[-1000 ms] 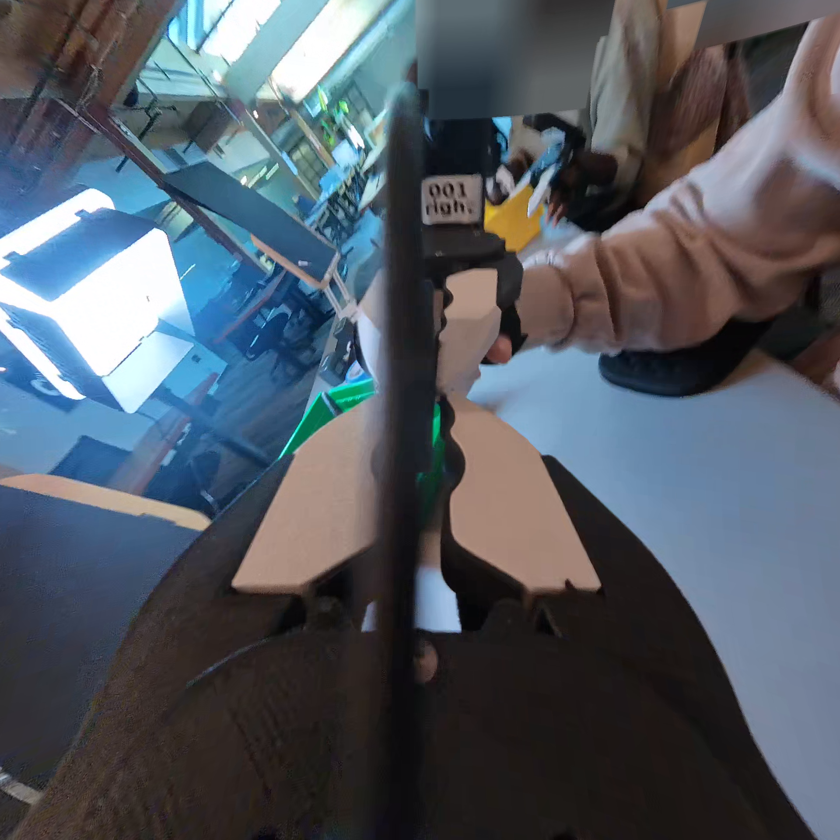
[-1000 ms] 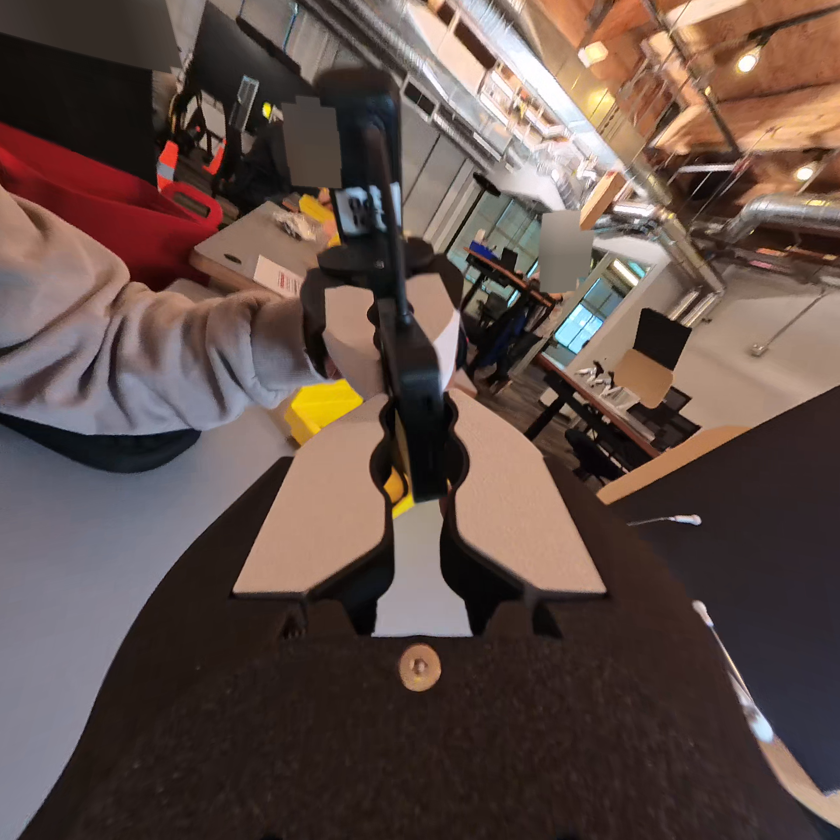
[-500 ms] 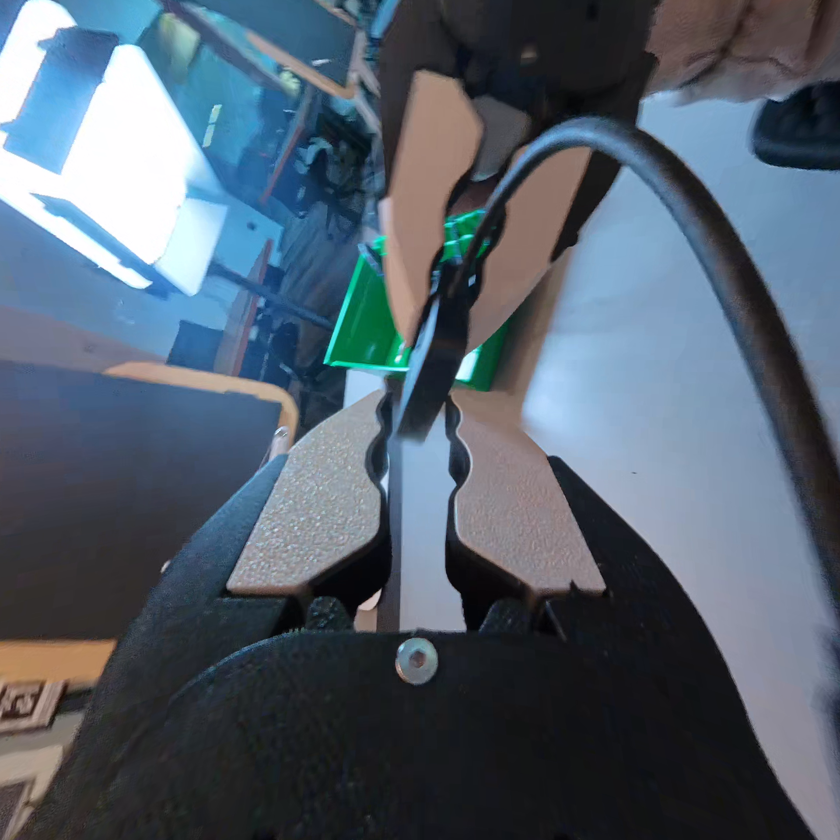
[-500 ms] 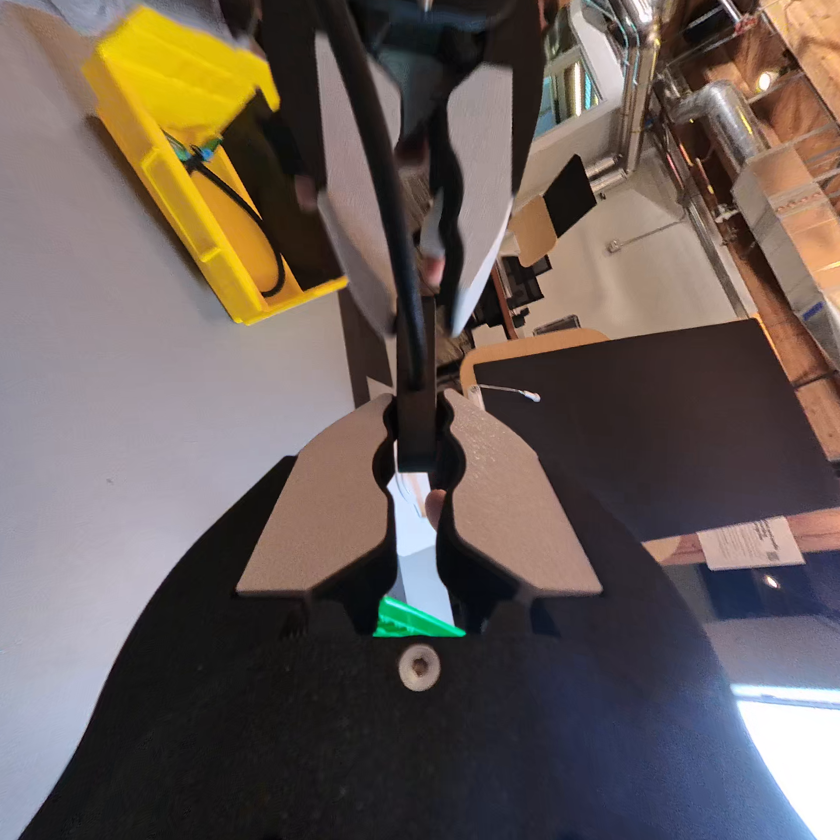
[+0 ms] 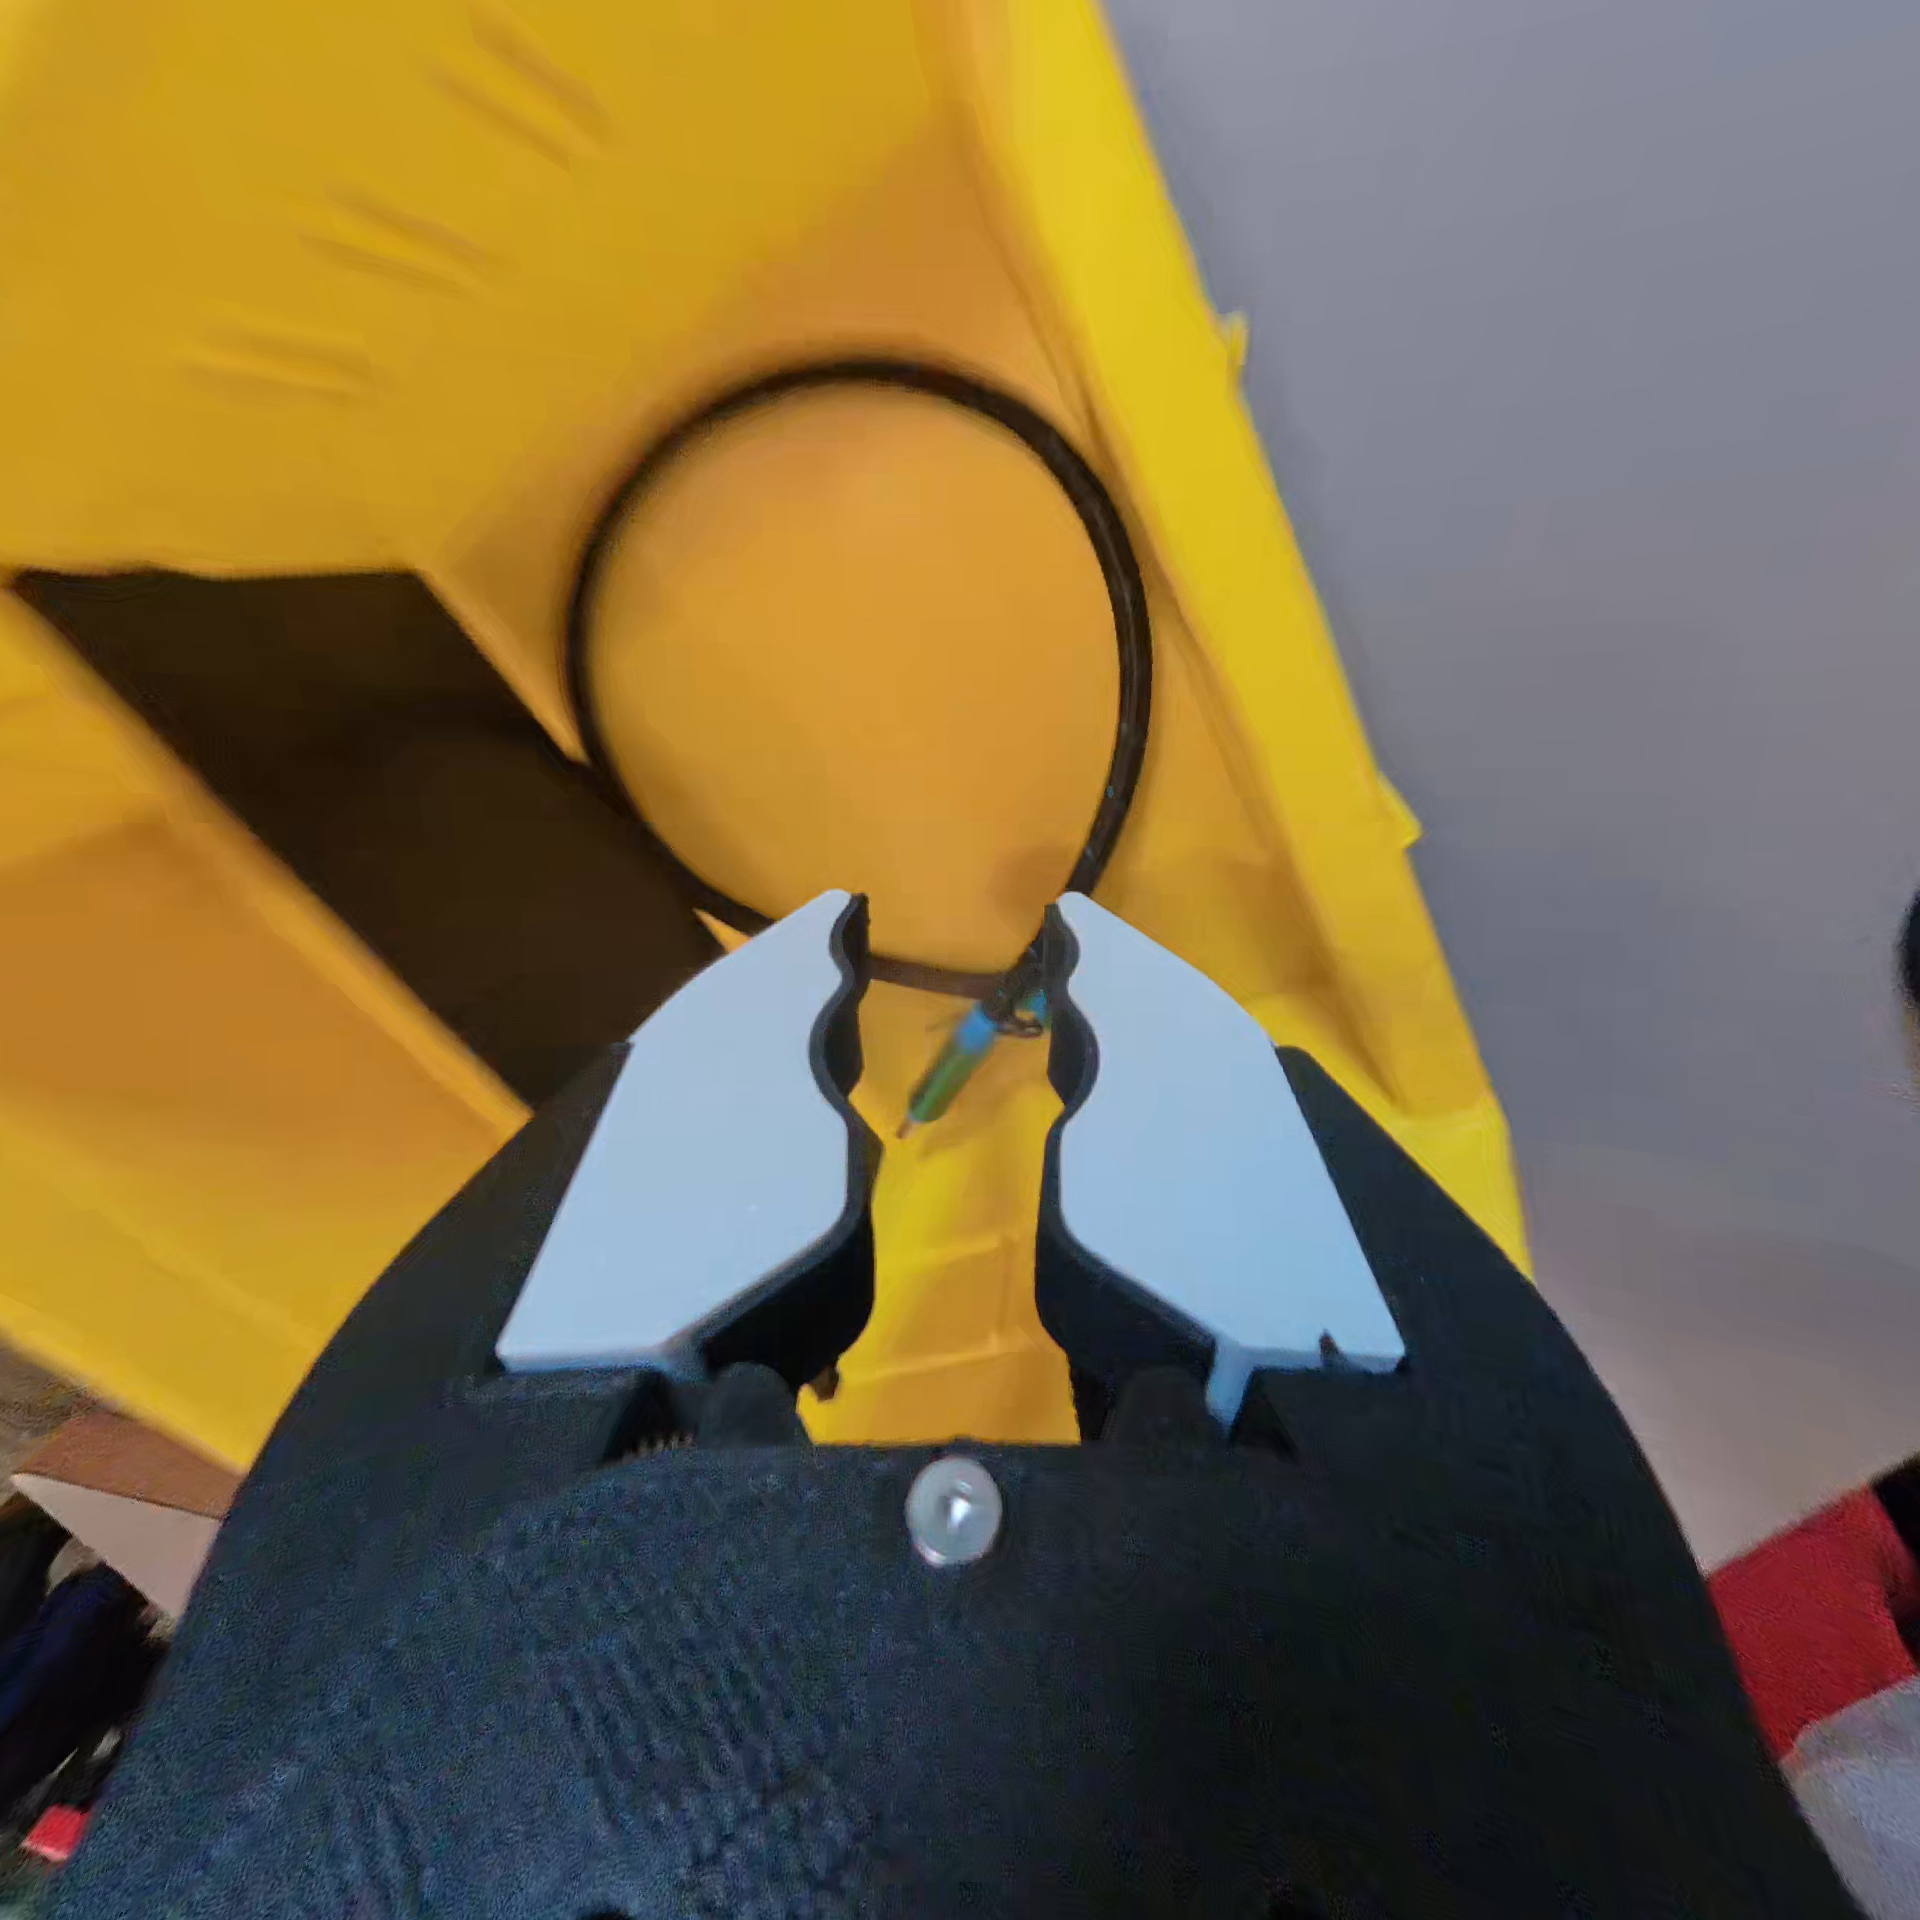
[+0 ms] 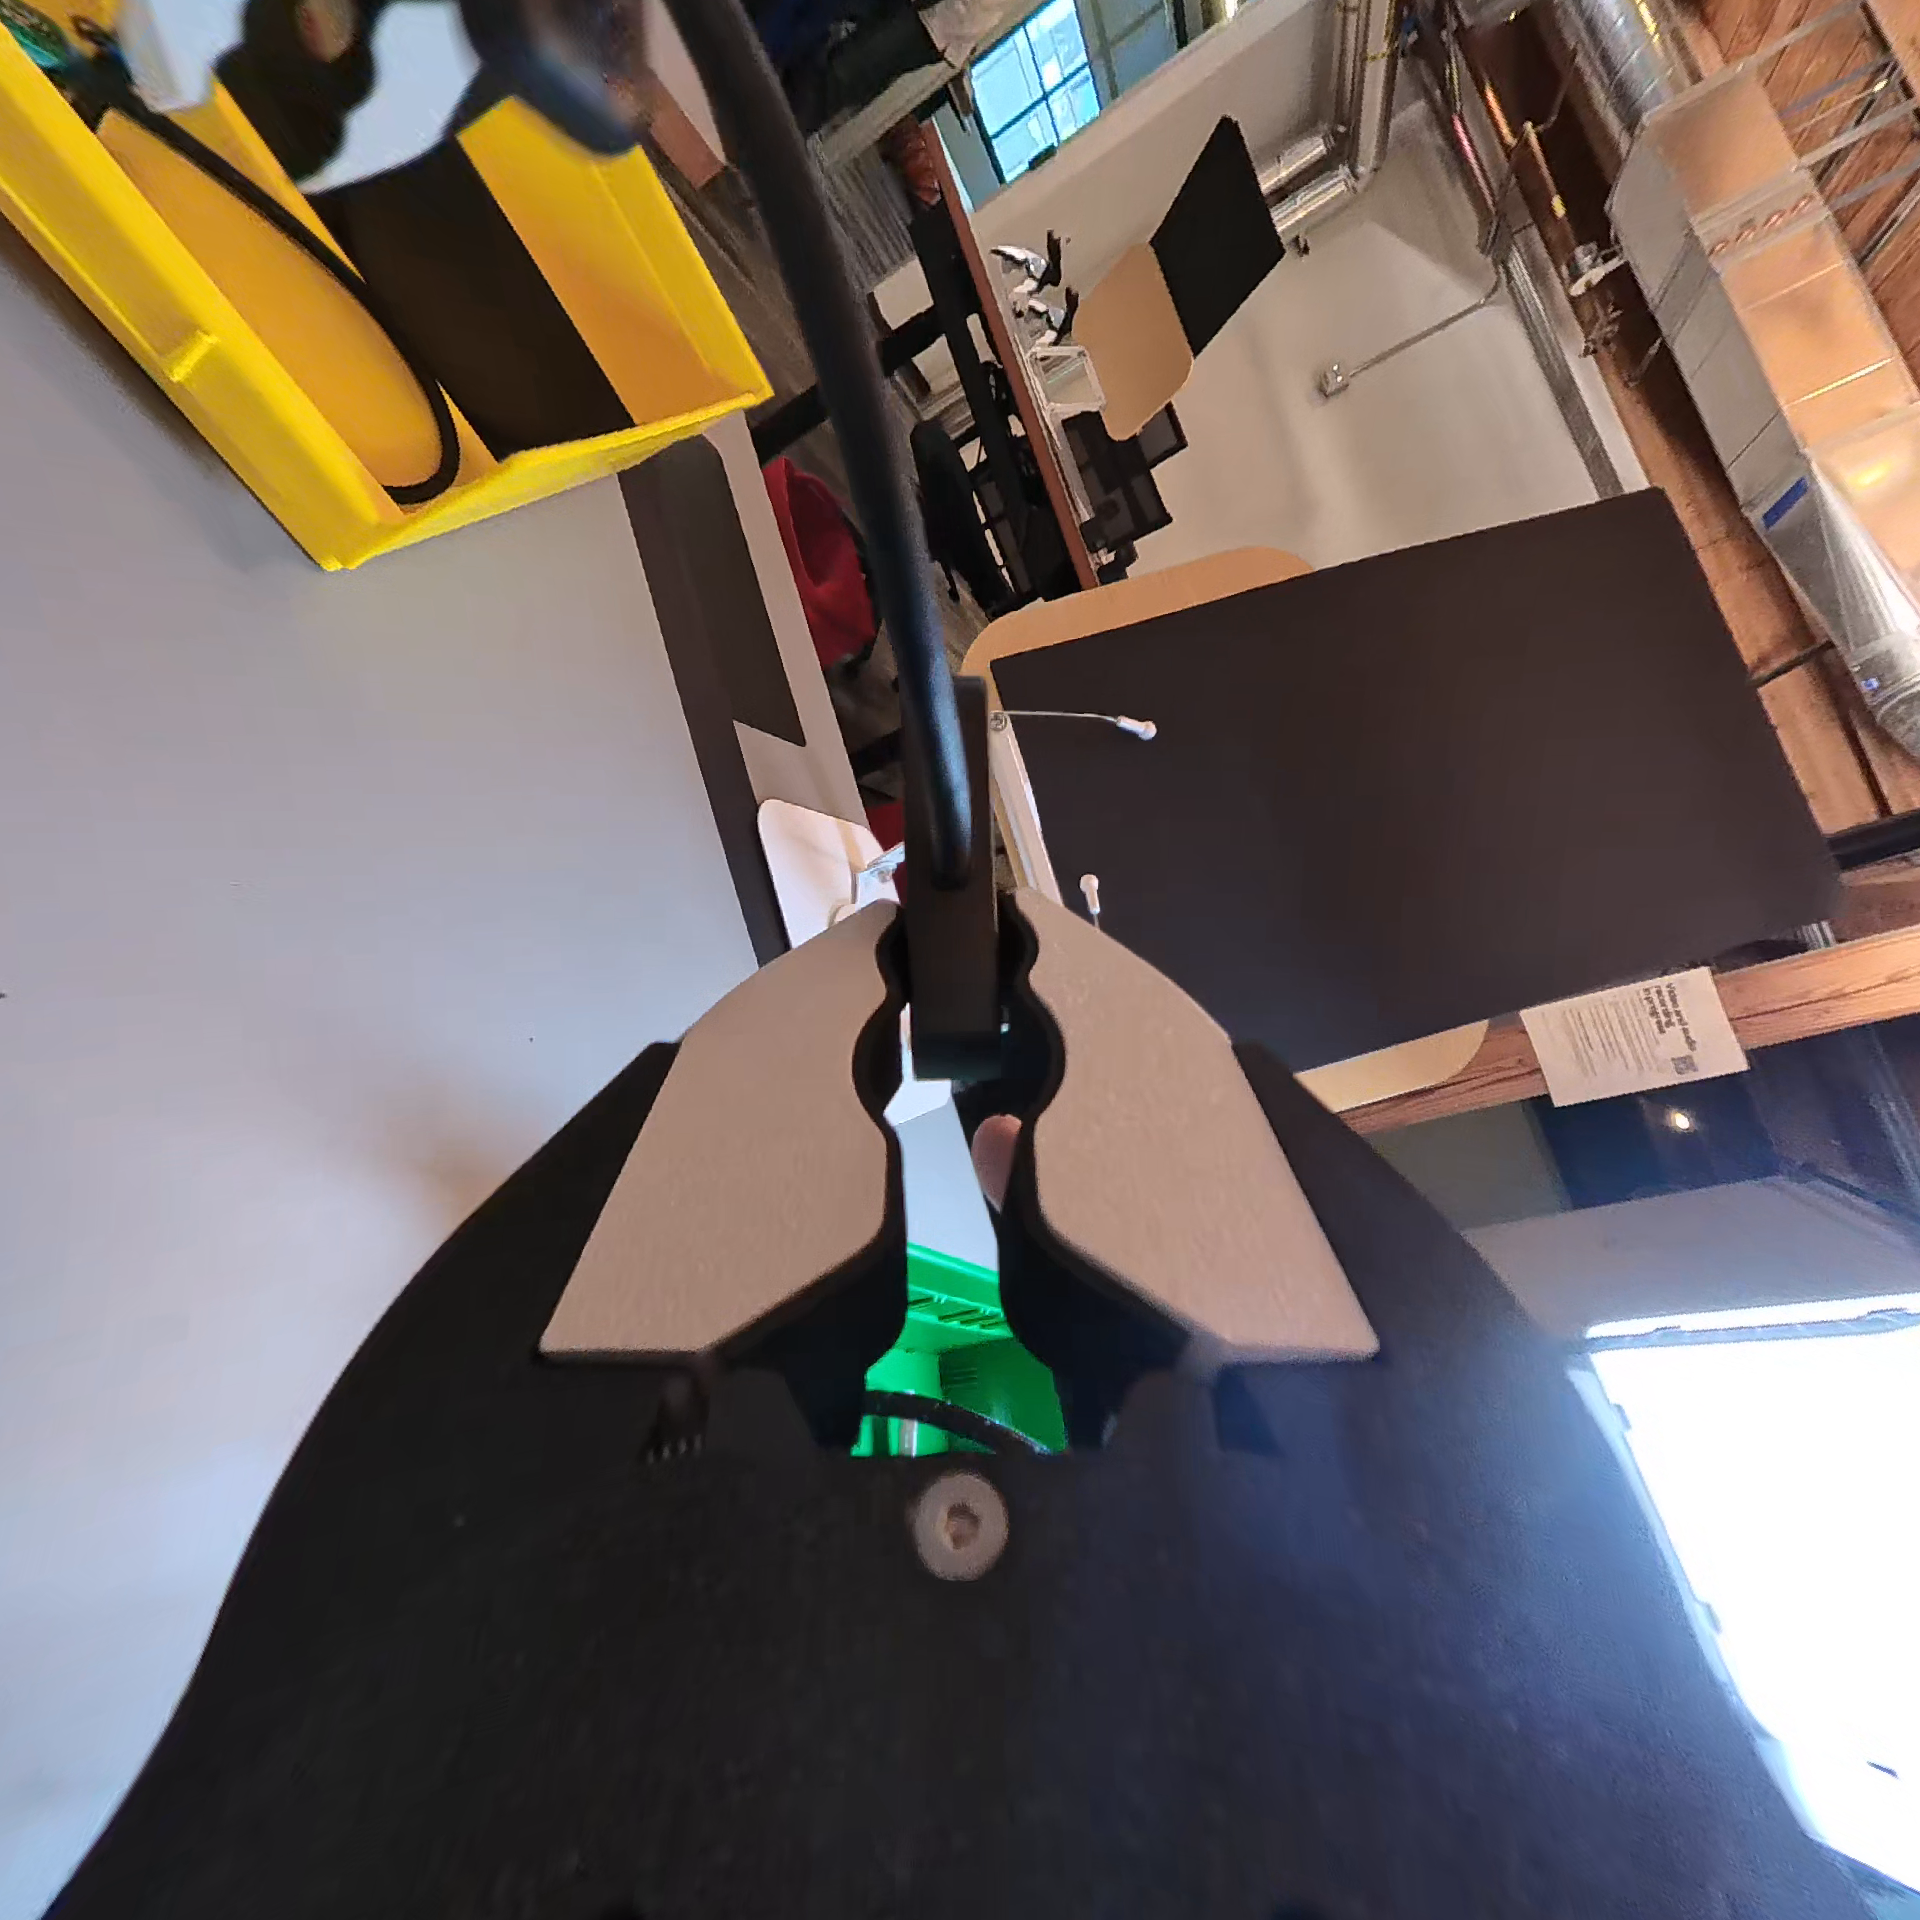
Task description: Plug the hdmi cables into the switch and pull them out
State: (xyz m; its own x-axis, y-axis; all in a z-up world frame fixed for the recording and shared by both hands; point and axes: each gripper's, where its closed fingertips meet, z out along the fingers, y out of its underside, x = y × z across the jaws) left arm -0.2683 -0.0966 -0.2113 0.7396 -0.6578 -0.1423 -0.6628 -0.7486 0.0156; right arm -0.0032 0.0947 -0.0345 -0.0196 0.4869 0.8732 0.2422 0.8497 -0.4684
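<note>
The HDMI cable (image 6: pixel 940 925) has its black plug clenched between the right gripper (image 6: pixel 951 1003) fingers, its cord arcing toward twelve o'clock. The left gripper (image 5: pixel 951 1023) is spread apart, gripping nothing, over a yellow bin (image 5: pixel 312 260) holding a thin looped black cable (image 5: pixel 1127 634) at twelve o'clock.

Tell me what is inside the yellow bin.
Inside the yellow bin lies a thin black cable loop, tied near the open left tongs with a small green-blue tag, beside a black divider. Anything beneath the tongs is hidden.
</note>
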